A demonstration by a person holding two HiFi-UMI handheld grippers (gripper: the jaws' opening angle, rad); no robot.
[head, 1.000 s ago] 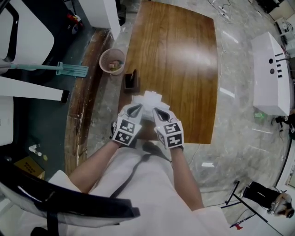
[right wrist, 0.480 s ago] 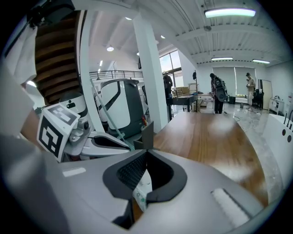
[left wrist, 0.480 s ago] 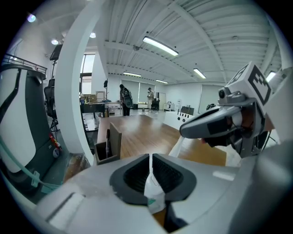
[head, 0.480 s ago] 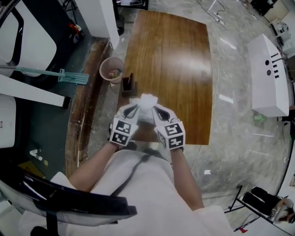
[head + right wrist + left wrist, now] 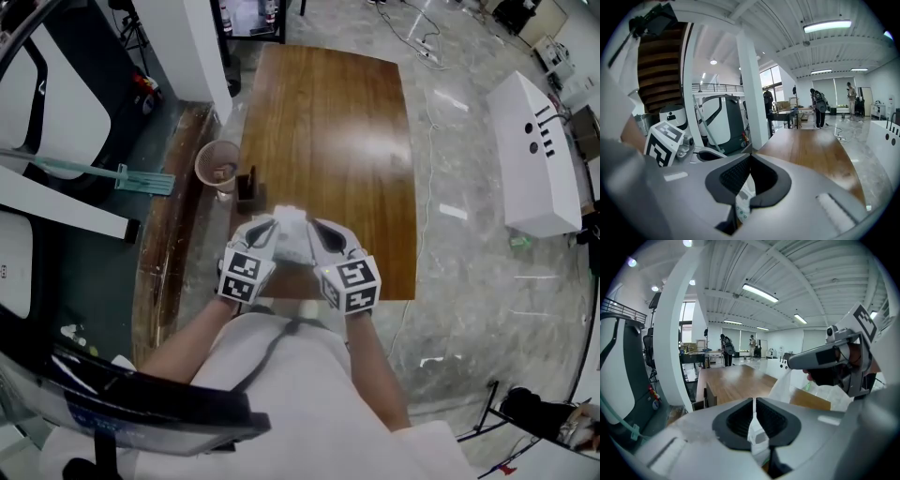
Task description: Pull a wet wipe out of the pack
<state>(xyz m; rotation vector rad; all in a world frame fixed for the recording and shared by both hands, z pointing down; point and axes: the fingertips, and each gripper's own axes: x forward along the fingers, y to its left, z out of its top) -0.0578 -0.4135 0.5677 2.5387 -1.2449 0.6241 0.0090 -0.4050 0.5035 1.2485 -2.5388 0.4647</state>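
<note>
Both grippers held up over near edge of wooden table [image 5: 319,122]. Wipe pack [image 5: 292,234] hangs between them, clear of tabletop. Left gripper [image 5: 273,225] pinching thin printed edge of pack, its jaws just eased apart a touch. Right gripper [image 5: 315,228] clamped on pack's other side. Thin white sheet [image 5: 787,380] stretches up between grippers; wipe or wrapper, cannot tell.
</note>
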